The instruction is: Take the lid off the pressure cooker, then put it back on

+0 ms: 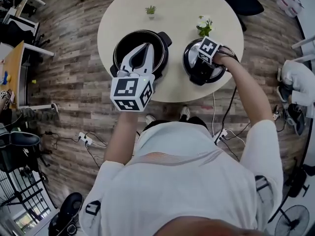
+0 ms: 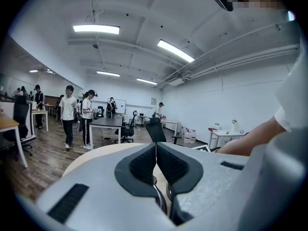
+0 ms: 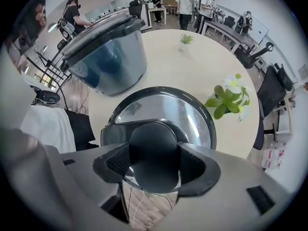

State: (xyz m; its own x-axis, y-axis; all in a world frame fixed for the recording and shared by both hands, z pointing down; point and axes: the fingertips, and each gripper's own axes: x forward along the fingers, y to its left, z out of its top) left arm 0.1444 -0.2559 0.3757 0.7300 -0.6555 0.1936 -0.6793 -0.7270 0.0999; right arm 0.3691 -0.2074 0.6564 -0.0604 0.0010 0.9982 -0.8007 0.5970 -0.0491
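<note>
Nearest the person, at the desk's [image 1: 177,4] rounded near edge, the left gripper [image 1: 146,47] hangs over the open pressure cooker [image 1: 123,43], its fingers [image 2: 144,165] pressed together with nothing between them. The cooker stands lidless on the left part of the desk, close to the near edge, with only a narrow strip of bare top in front of it. Just beside it to the right, across a slim gap of bare desk, is the lid [image 1: 194,58], also close to the near edge; the right gripper view shows floor and a cable just past the lid's near rim. The right gripper [image 3: 154,160] points down onto the lid, and its fingers [image 3: 118,160] clamp the round black knob [image 3: 154,146] from both sides. Whether the lid's rim rests on the desk or hangs just above it cannot be told. Farther back, a flowering potted plant [image 1: 204,26] stands just behind the lid and a small green potted plant [image 1: 151,11] well behind the cooker; between and beyond them the desk top is bare to its far edge, where an office chair [image 1: 241,1] is drawn up.
</note>
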